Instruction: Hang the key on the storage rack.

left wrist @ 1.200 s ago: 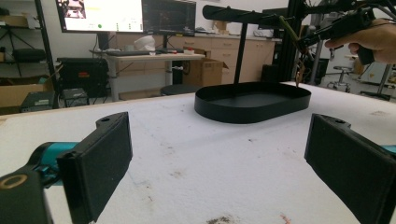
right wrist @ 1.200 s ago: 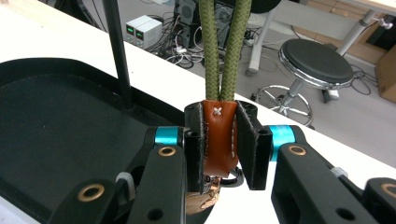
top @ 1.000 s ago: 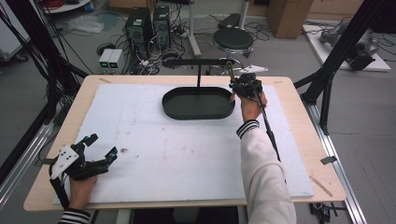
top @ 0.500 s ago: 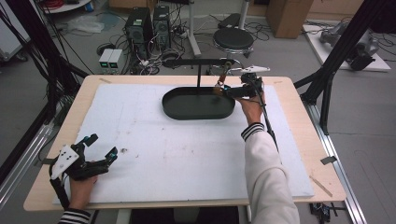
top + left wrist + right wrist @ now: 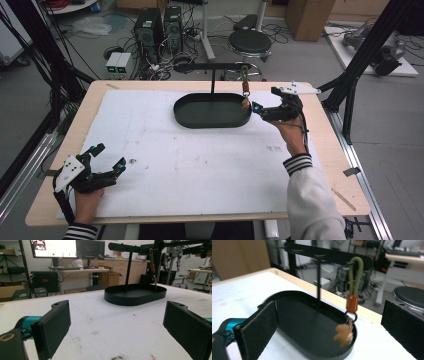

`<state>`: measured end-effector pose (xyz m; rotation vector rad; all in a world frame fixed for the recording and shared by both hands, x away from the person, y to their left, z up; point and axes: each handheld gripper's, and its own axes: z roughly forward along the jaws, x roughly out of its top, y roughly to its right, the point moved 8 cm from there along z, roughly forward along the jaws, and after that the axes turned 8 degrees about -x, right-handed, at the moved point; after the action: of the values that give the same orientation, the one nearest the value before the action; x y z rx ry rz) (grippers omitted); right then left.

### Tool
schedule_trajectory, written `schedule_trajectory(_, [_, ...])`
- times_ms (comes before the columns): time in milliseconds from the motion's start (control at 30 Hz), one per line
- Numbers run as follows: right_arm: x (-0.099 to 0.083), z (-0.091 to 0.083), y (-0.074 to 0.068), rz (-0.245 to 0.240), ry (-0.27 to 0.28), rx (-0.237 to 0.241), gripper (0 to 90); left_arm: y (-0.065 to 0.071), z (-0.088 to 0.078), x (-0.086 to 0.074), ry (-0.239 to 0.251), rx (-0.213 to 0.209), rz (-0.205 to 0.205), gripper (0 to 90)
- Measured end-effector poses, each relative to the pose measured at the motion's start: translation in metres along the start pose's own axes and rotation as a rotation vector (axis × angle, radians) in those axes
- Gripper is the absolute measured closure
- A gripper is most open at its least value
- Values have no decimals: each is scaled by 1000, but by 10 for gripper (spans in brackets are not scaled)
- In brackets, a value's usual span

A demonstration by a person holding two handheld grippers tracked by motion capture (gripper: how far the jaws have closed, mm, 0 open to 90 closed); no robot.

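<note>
A keychain (image 5: pixel 245 89) with an olive loop, an orange sleeve and a brown figure charm hangs from the right end of the black stand bar (image 5: pixel 215 65), over the right end of the black oval tray (image 5: pixel 212 122). My right gripper (image 5: pixel 257 111) is just right of it, open, its jaws having just opened; nothing is between them. In the right gripper view the keychain (image 5: pixel 352 302) dangles ahead of the right gripper (image 5: pixel 332 315), clear of both pads, above the tray (image 5: pixel 287 293). My left gripper (image 5: pixel 111 156) rests open and empty at the front left; the left gripper (image 5: pixel 117 315) faces the distant tray (image 5: pixel 135 300).
A white mat (image 5: pixel 165 165) covers the wooden table (image 5: pixel 340 165). Black frame posts (image 5: pixel 357 80) stand at the table's right and left sides. Beyond the far edge are a stool (image 5: pixel 250 42) and computer cases (image 5: pixel 157 25) on the floor.
My right gripper opened, let go of the keychain, which stays hanging on the bar, and drew back to the right and toward the person. The left gripper kept still.
</note>
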<state>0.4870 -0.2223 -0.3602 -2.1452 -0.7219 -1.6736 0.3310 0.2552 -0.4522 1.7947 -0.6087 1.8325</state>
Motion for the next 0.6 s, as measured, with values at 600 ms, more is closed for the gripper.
schedule_trajectory(600, [-95, -100, -13, 40, 118, -3, 3, 1, 0, 0, -6, 9, 12, 80])
